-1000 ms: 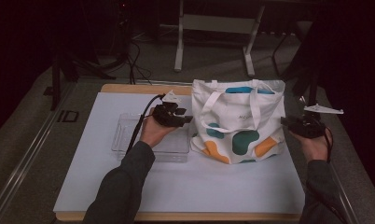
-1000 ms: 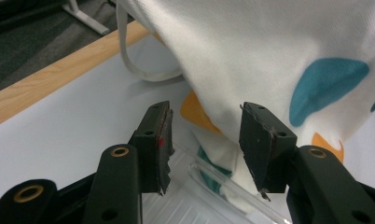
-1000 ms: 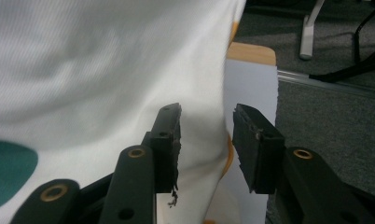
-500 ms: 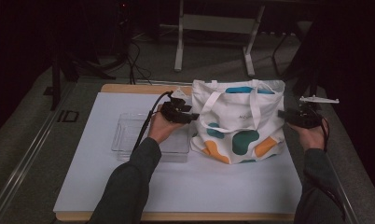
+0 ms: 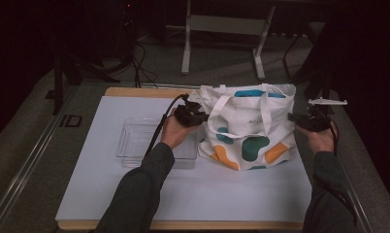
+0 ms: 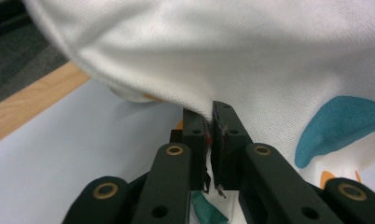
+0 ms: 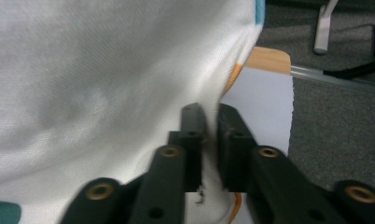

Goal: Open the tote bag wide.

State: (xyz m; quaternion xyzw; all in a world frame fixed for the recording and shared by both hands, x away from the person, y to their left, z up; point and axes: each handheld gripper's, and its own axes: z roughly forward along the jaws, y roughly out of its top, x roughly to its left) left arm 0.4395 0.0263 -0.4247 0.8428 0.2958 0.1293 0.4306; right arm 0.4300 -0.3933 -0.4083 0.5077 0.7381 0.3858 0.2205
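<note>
My left tongs: just closed, pinching the tote bag's left edge | my right tongs: just closed, pinching its right edge | bag: on the bench's white mat, beside a clear plastic tray

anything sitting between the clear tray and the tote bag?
In the high view, the person's left hand with the left gripper sits between the clear tray and the tote bag, its jaws pinching the bag's left edge.
</note>
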